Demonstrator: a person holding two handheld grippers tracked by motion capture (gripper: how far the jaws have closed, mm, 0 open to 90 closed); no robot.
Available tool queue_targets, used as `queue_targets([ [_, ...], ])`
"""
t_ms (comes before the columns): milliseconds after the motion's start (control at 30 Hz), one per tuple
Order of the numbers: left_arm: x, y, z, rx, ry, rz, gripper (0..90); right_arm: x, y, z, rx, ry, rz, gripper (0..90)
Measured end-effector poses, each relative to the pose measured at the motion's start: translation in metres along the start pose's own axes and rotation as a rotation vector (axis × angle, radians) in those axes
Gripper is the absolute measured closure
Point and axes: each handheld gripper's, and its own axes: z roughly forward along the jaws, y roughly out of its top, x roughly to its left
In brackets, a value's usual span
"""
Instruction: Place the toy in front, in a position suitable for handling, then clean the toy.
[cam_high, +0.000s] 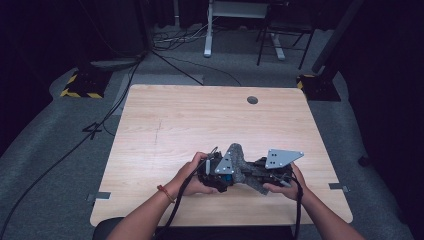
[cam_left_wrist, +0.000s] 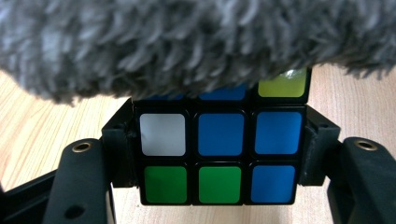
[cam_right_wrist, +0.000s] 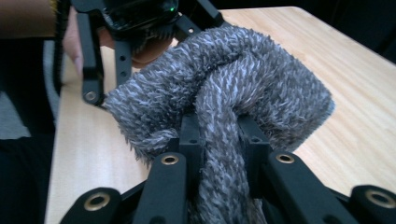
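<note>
Over the near edge of my pale wooden desk (cam_high: 165, 125), in a dark room, my left claw (cam_left_wrist: 219, 154) clamps the puzzle cube (cam_left_wrist: 219, 154) while my right claw (cam_right_wrist: 219, 154) pinches the grey fuzzy cloth (cam_right_wrist: 243, 84) draped over it.

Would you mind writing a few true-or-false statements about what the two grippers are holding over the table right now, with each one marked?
1. The left gripper is clamped on a puzzle cube. True.
2. The right gripper is open and holds nothing. False: its jaws pinch a grey fuzzy cloth.
3. The cloth lies over the top of the cube. True.
4. Every cube sticker that shows is red. False: blue, green, white and yellow show.
5. The table is bare metal. False: it is light wood.
</note>
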Motion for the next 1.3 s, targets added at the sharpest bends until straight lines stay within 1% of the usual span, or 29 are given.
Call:
queue_targets([
  [67, 0.001, 0.000, -0.001, -0.006, 0.000, -0.001, 33.6, -0.003, -0.001, 0.001, 0.001, -0.012, 0.013, 76.2],
  [133, 0.002, 0.000, -0.004, -0.014, 0.002, -0.003, 33.6, -0.007, -0.003, 0.002, 0.013, -0.025, 0.023, 76.2],
  [200, 0.002, 0.000, -0.007, -0.015, 0.002, -0.005, 33.6, -0.013, -0.008, 0.003, 0.023, -0.031, 0.048, 76.2],
  [267, 0.004, -0.001, -0.011, -0.026, 0.006, -0.006, 33.5, -0.016, -0.012, 0.006, 0.061, -0.057, 0.050, 76.2],
  [333, 0.006, -0.002, -0.015, -0.037, 0.011, -0.008, 33.5, -0.019, -0.018, 0.009, 0.076, -0.053, 0.072, 76.3],
  [400, 0.007, -0.003, -0.020, -0.053, 0.014, -0.020, 33.5, -0.021, -0.020, 0.011, 0.101, -0.059, 0.074, 76.2],
  [467, 0.009, -0.003, -0.024, -0.065, 0.014, -0.017, 33.5, -0.023, -0.022, 0.012, 0.098, -0.047, 0.095, 76.2],
  [500, 0.009, -0.003, -0.025, -0.064, 0.016, -0.019, 33.5, -0.023, -0.023, 0.013, 0.108, -0.049, 0.091, 76.2],
  [567, 0.008, -0.003, -0.026, -0.061, 0.021, -0.018, 33.5, -0.023, -0.024, 0.014, 0.106, -0.048, 0.097, 76.2],
  [667, 0.009, -0.004, -0.026, -0.064, 0.013, -0.020, 33.6, -0.022, -0.023, 0.015, 0.105, -0.051, 0.092, 76.2],
  [833, 0.008, -0.005, -0.026, -0.057, 0.016, -0.014, 33.5, -0.019, -0.021, 0.019, 0.111, -0.039, 0.083, 76.3],
  [967, 0.009, -0.008, -0.024, -0.052, 0.021, -0.017, 33.6, -0.017, -0.020, 0.019, 0.102, -0.052, 0.077, 76.3],
  [1000, 0.010, -0.009, -0.022, -0.044, 0.025, -0.019, 33.6, -0.014, -0.018, 0.019, 0.098, -0.070, 0.062, 76.5],
  [1067, 0.010, -0.011, -0.017, -0.018, 0.027, -0.025, 33.5, -0.010, -0.016, 0.017, 0.086, -0.083, 0.043, 76.6],
  [1133, 0.008, -0.011, -0.010, 0.012, 0.025, -0.011, 33.6, -0.006, -0.011, 0.015, 0.056, -0.061, 0.028, 76.5],
  [1167, 0.007, -0.011, -0.007, 0.022, 0.017, -0.010, 33.6, -0.002, -0.009, 0.016, 0.055, -0.055, 0.016, 76.5],
  [1200, 0.006, -0.011, -0.006, 0.019, 0.016, -0.005, 33.5, 0.001, -0.006, 0.016, 0.062, -0.060, -0.007, 76.5],
  [1233, 0.006, -0.010, -0.005, 0.021, 0.019, -0.007, 33.5, 0.001, -0.005, 0.017, 0.065, -0.066, -0.017, 76.5],
  [1267, 0.007, -0.010, -0.006, 0.017, 0.018, -0.009, 33.6, 0.000, -0.006, 0.017, 0.064, -0.065, -0.013, 76.4],
  [1300, 0.007, -0.010, -0.008, 0.008, 0.016, -0.012, 33.6, -0.003, -0.007, 0.016, 0.057, -0.056, 0.008, 76.4],
])
